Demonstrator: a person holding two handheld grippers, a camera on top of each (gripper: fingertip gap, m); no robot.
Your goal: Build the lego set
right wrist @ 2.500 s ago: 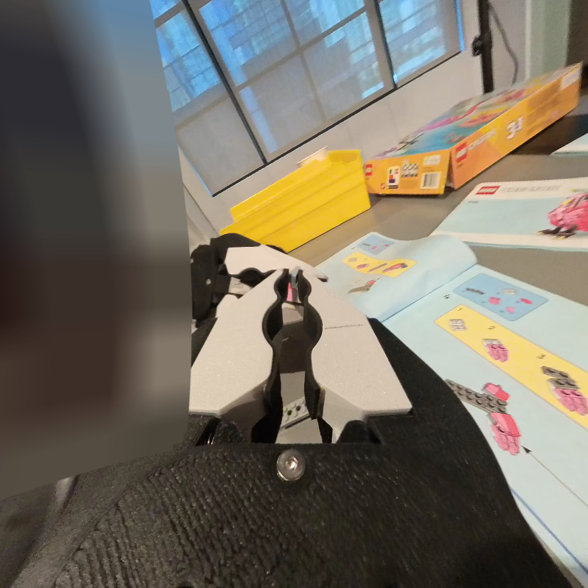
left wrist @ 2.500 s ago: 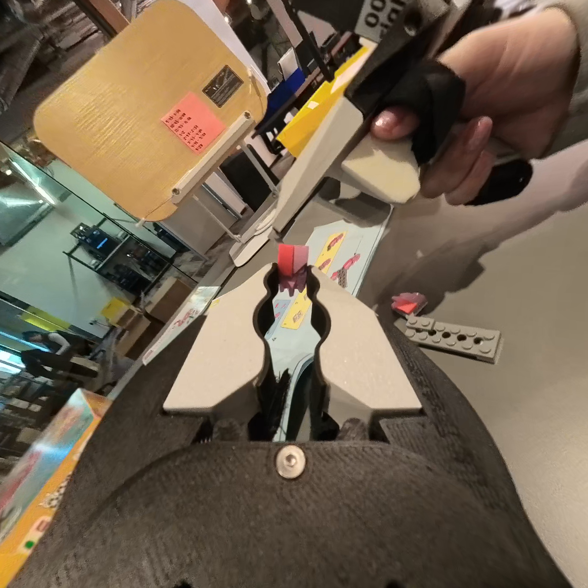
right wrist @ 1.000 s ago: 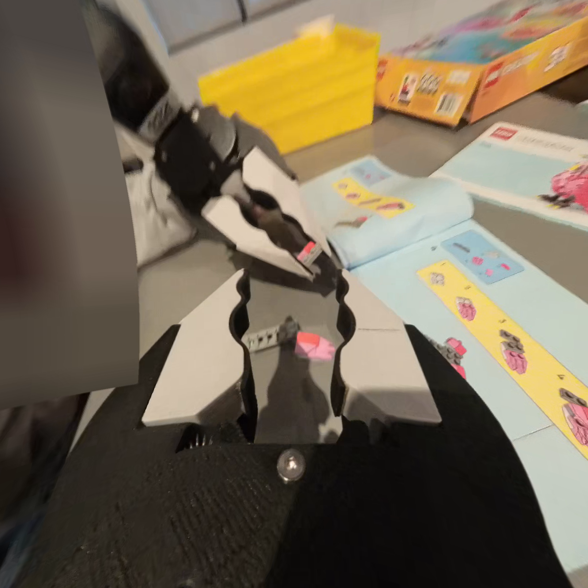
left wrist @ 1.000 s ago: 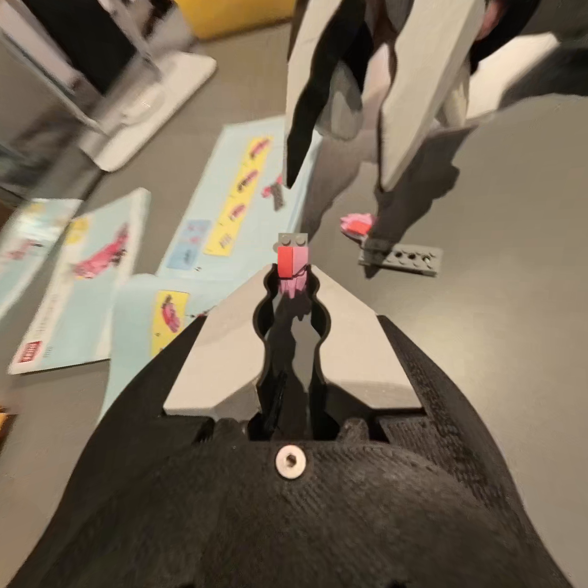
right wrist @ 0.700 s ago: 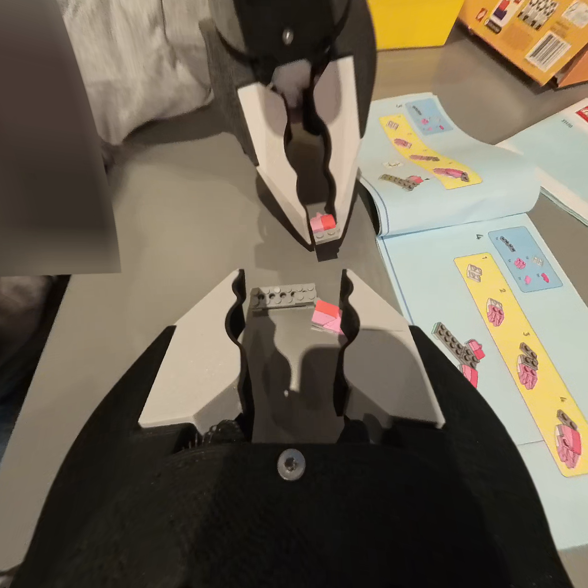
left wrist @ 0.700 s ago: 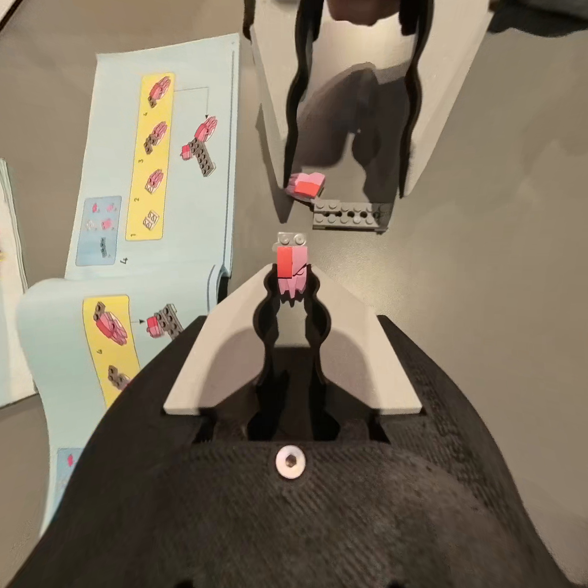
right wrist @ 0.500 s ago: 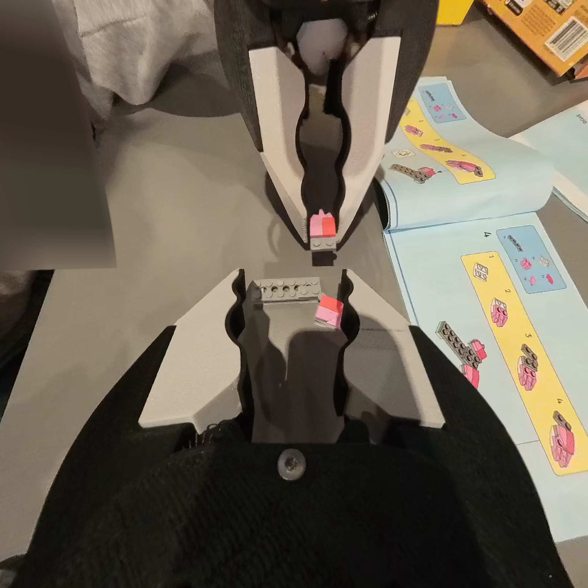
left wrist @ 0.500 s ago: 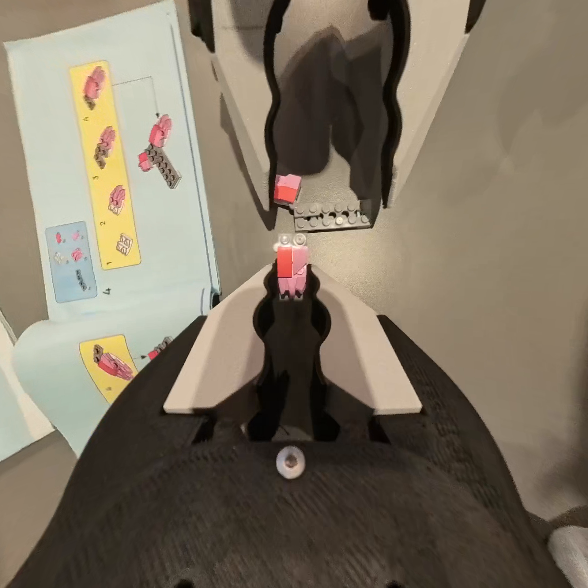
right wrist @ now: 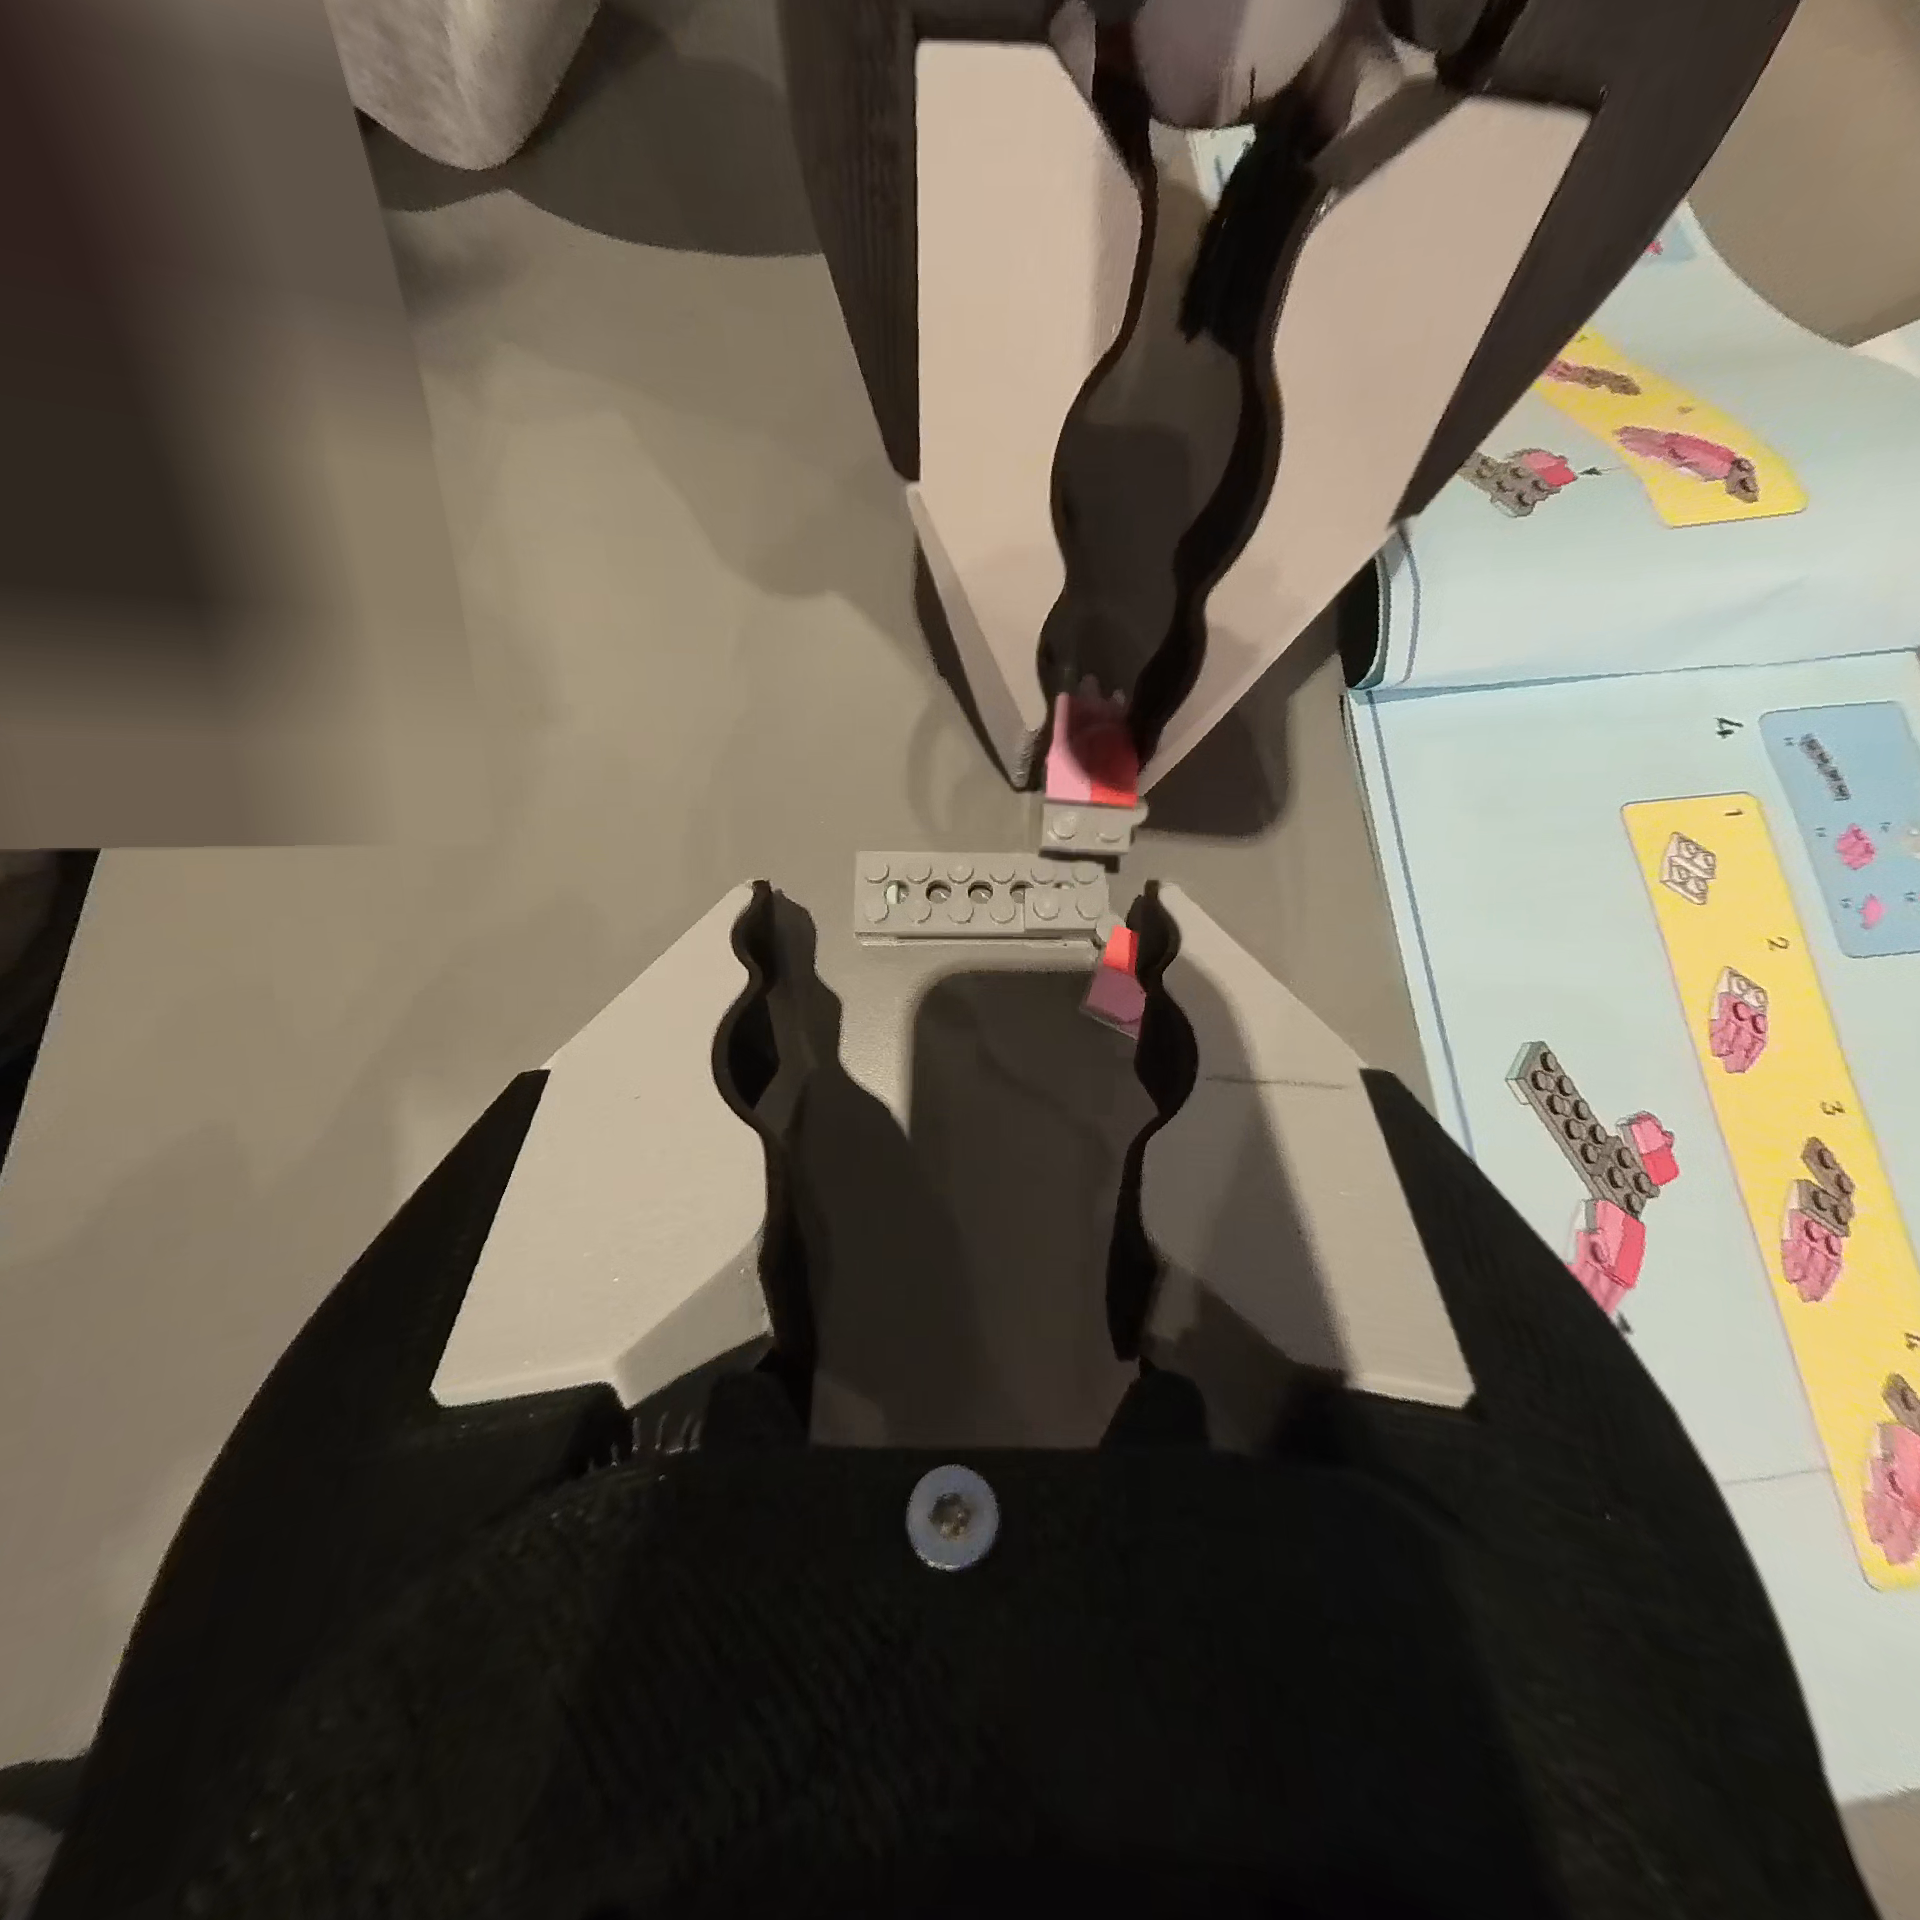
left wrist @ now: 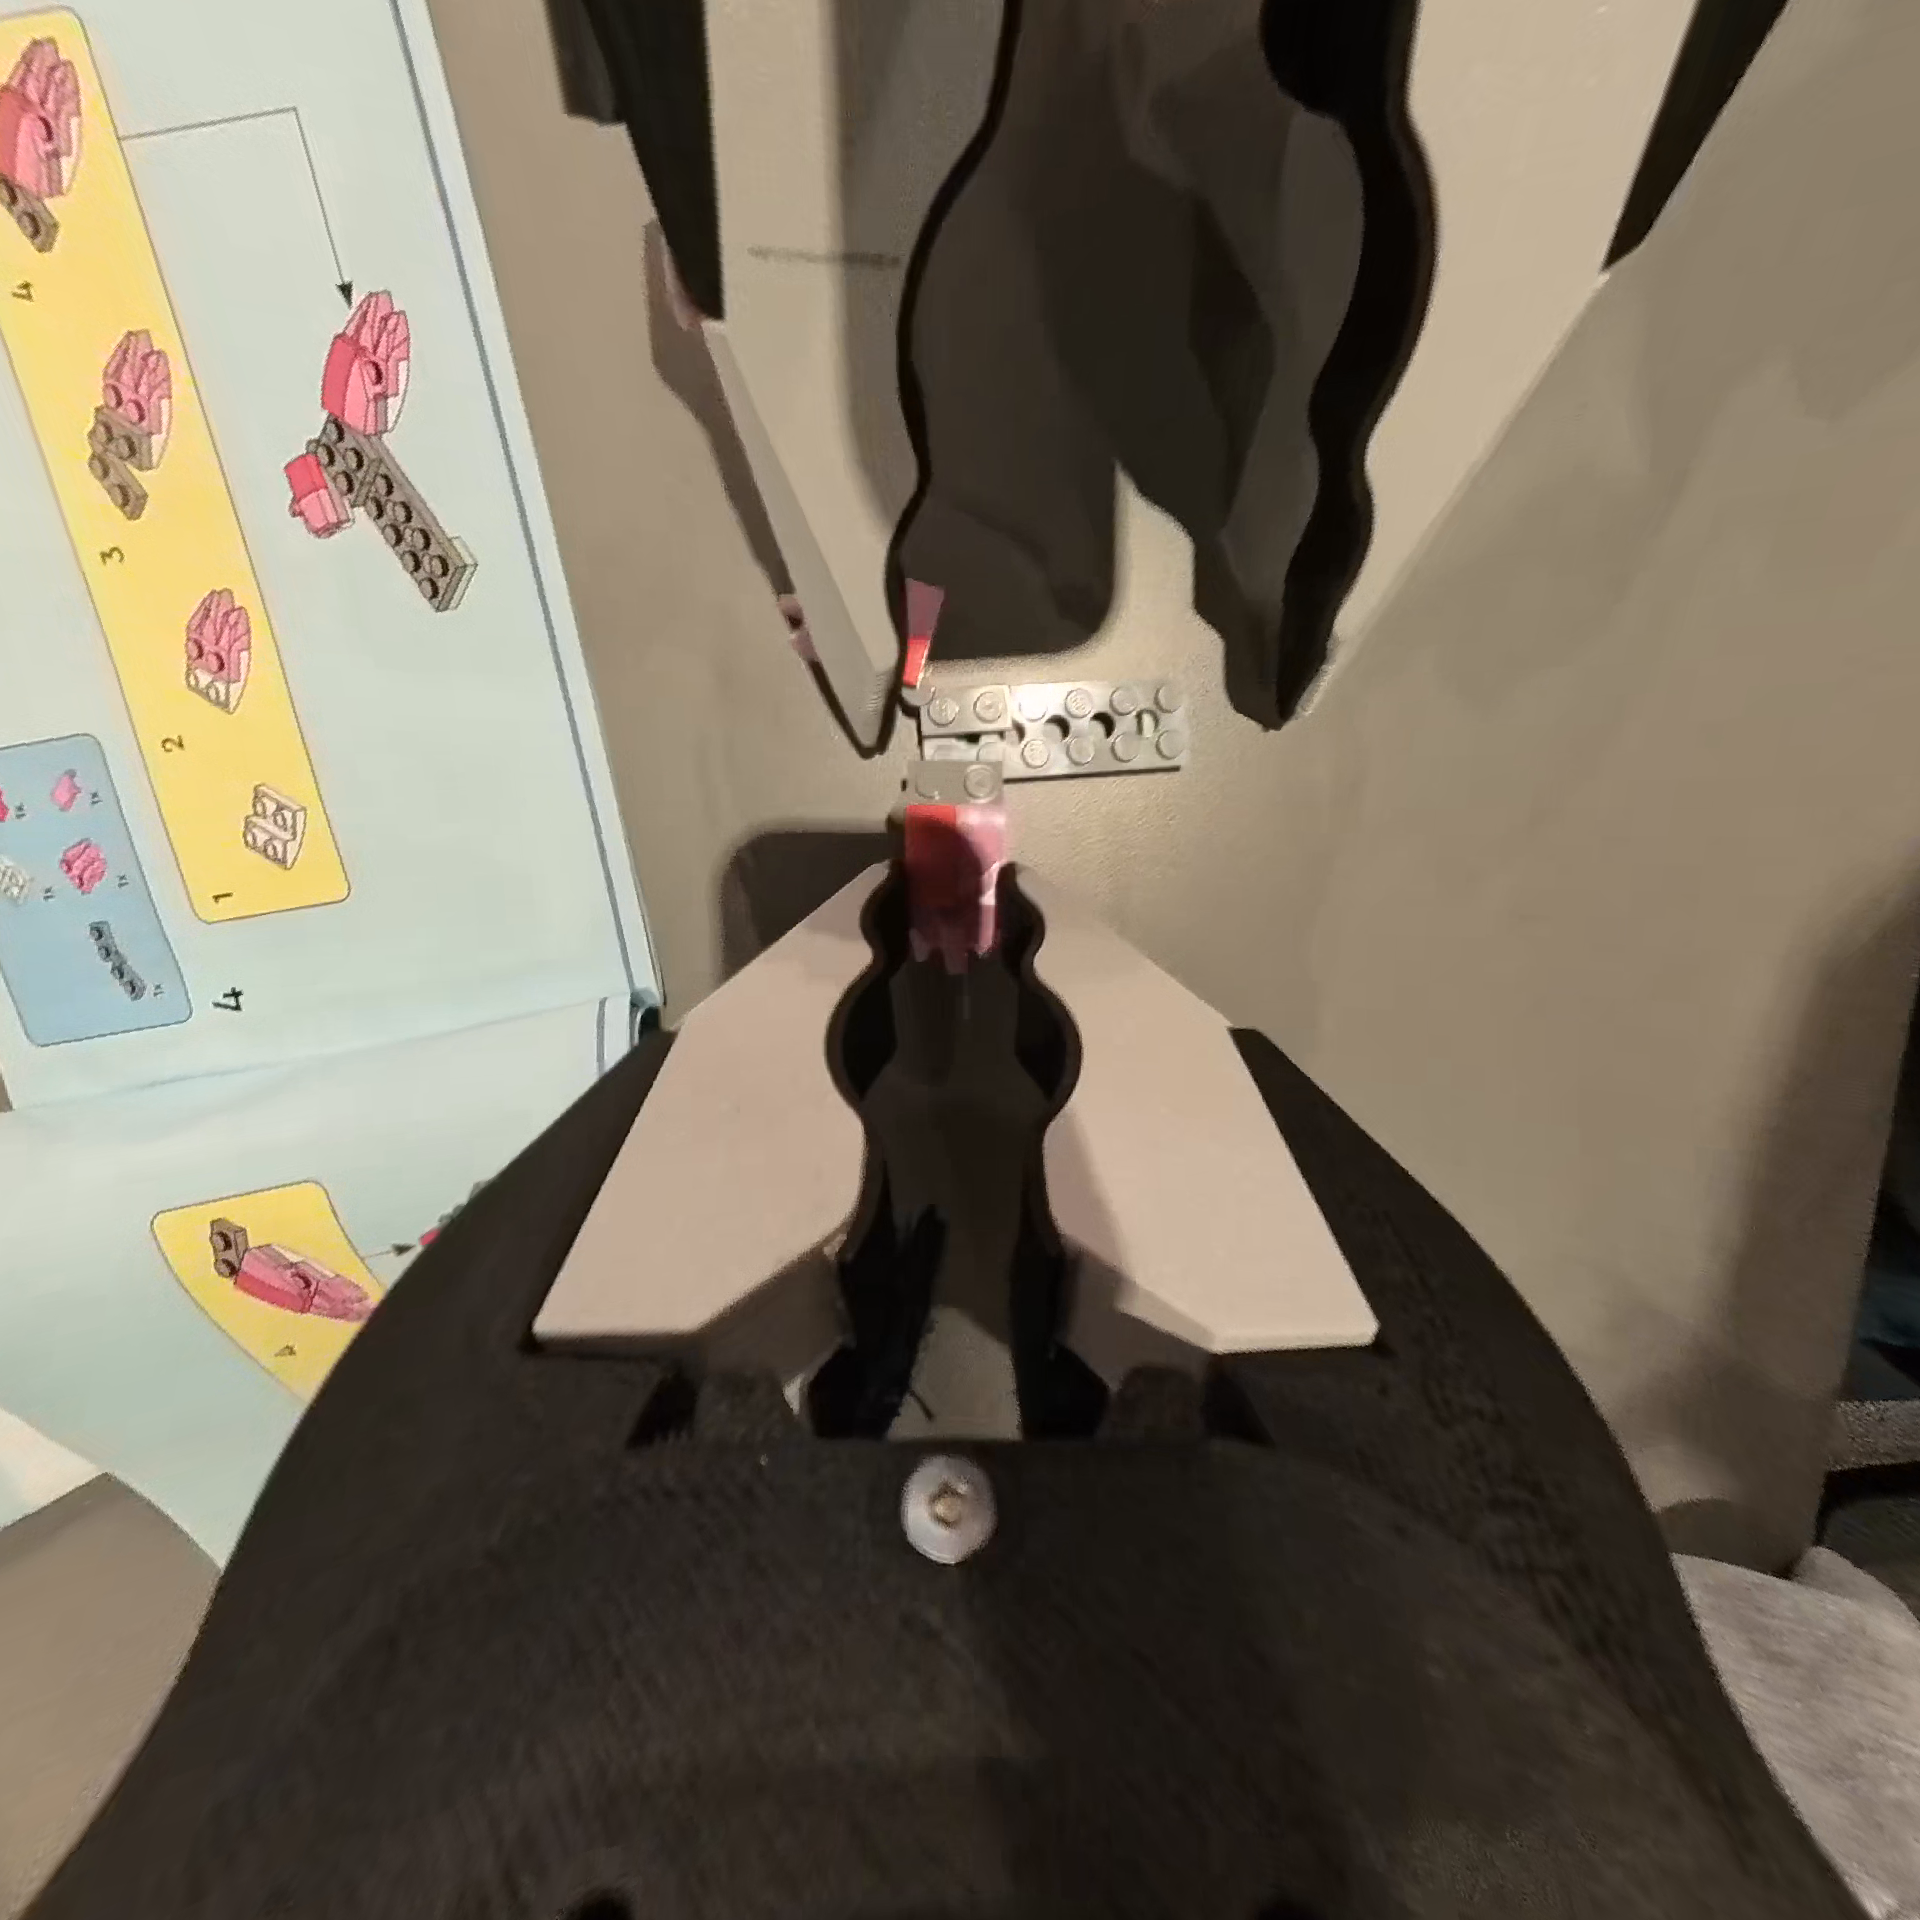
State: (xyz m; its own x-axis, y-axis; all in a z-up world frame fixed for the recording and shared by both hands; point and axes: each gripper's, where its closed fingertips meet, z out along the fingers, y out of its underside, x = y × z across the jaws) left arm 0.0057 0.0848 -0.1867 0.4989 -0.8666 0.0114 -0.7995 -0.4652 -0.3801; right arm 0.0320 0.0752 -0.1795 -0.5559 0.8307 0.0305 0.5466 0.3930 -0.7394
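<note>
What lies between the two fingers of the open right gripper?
In the right wrist view, the grey plate lies between the right gripper's fingertips, the pink-red piece against one finger.

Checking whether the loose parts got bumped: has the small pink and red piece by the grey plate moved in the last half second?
Yes. The pink and red piece has tipped up against the right gripper's finger, at the grey plate's end.

Hobby desk (right wrist: 623,623) (instruction booklet (right wrist: 1558,883))

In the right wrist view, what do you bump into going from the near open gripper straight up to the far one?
Right gripper → grey plate → small grey plate → pink and red piece → left gripper.
</note>
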